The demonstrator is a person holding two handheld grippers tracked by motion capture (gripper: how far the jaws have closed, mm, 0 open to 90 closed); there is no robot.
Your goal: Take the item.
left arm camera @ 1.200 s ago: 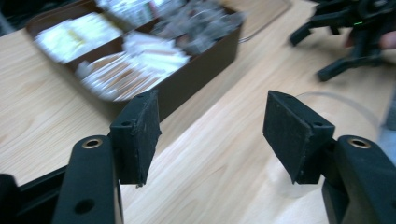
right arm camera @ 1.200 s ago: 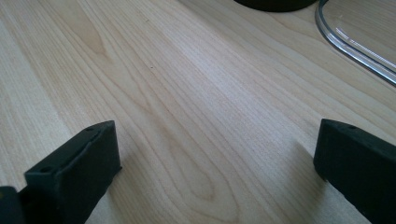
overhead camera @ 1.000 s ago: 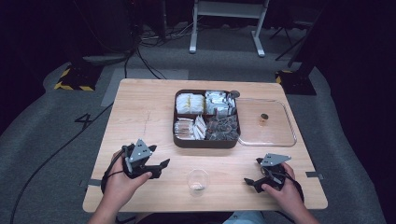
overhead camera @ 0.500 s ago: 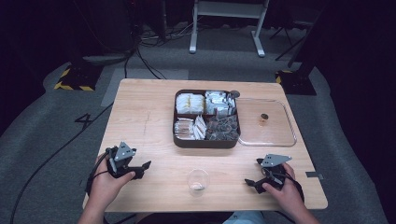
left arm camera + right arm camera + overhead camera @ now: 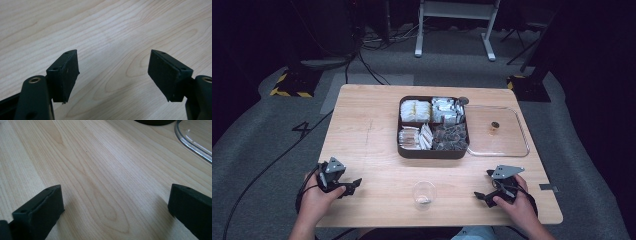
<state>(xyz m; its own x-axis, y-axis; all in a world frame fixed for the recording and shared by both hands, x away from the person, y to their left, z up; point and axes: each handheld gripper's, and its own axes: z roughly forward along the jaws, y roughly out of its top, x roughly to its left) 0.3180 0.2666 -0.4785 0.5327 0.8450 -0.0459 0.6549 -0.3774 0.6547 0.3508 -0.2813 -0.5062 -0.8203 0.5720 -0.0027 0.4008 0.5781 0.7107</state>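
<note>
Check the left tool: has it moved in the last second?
Yes. The left tool has drifted toward the table's left edge and near side, away from the clear cup.

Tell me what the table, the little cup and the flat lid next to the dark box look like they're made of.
Table: pale wood or a wood-look top, matte; grain lines and knots show up close.
Cup: clear, probably thin plastic, possibly glass; the table shows through it.
Lid: clear and glossy, likely plastic; its rim catches highlights.
</note>
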